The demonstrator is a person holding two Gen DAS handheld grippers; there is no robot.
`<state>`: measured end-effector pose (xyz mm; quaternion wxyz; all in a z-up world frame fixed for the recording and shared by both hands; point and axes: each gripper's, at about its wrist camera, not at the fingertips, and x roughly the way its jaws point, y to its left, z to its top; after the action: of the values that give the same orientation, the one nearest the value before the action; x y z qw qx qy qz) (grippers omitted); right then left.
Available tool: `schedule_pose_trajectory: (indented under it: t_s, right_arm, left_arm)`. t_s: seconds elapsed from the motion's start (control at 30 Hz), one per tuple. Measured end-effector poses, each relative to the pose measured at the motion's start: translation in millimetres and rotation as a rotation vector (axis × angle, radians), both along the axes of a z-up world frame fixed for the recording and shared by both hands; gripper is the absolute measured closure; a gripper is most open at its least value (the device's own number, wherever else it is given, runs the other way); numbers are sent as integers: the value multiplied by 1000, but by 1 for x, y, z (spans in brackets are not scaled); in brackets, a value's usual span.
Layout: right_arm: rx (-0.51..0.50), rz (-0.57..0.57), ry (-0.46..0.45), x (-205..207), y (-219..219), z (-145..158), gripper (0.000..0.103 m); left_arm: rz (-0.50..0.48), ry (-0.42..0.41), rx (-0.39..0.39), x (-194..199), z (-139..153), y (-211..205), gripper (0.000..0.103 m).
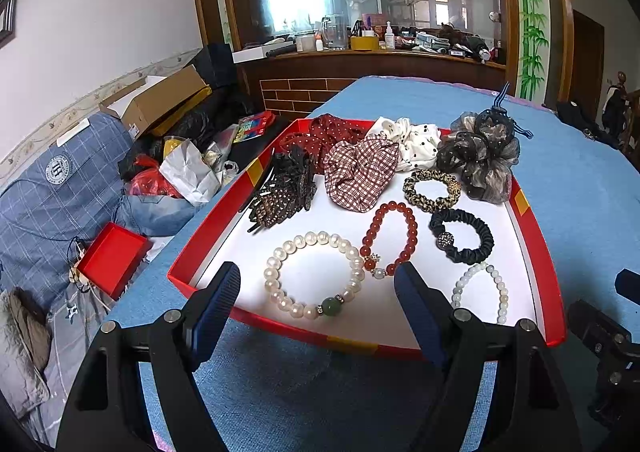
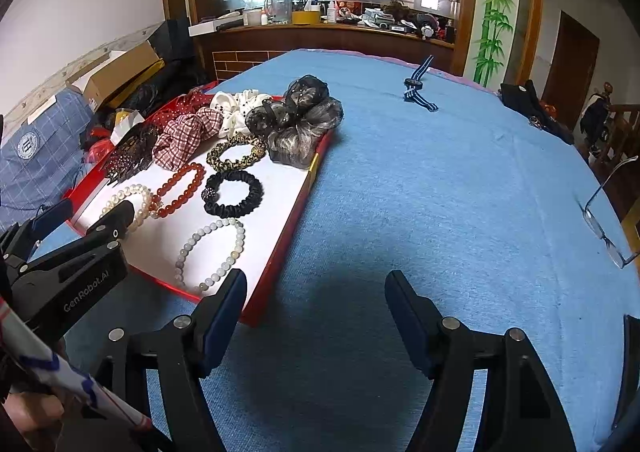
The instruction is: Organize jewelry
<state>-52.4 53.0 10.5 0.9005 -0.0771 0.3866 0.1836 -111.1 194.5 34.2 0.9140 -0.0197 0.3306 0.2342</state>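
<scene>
A red tray with a white floor lies on the blue cloth and holds the jewelry. Along its near side are a pearl bracelet with a green bead, a red bead bracelet and a pale bead bracelet. Behind them lie a black scrunchie, a leopard scrunchie, several fabric scrunchies and dark hair claws. My left gripper hangs open just above the tray's near edge, over the pearl bracelet. My right gripper is open over bare cloth beside the tray's right corner, holding nothing.
A striped hair tie lies alone far out on the blue cloth. Glasses rest near the table's right edge. Off the table's left side are a sofa with clutter and a small red box. A wooden counter stands behind.
</scene>
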Motion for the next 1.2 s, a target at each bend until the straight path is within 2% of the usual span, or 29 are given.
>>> schedule_pose_trajectory:
  t_s: [0.27,0.4,0.53,0.63,0.8,0.9,1.0,1.2]
  right_arm:
    - [-1,-3,0,-1,0,-1,24]
    - [0,-8,-2,-2,0,0,24]
    - [-1,-12,-5,-3,-1,1,24]
    - [-1,-10,-8,-4,0,2,24]
    - [-2,-7,-11,-5,2,2,24]
    - [-5,-4,-15,-6,3,3,23]
    - [-2,-4,-14,-6,3,3,23]
    - [-2,-2,-13,-7,4,2,23]
  left_arm:
    - [2,-3,7,-2,1,0,24]
    - [9,-7,6,-4,4,3,14]
    - [35,-19,60,-10,13,8,10]
    - [58,-33,96,-16,18,13,4]
    - [45,-66,119,-25,27,14,4]
    - [35,-30,132,-23,26,13,4]
    - [73,-24,150,-25,26,10,4]
    - [60,6,162,-22,23,6,4]
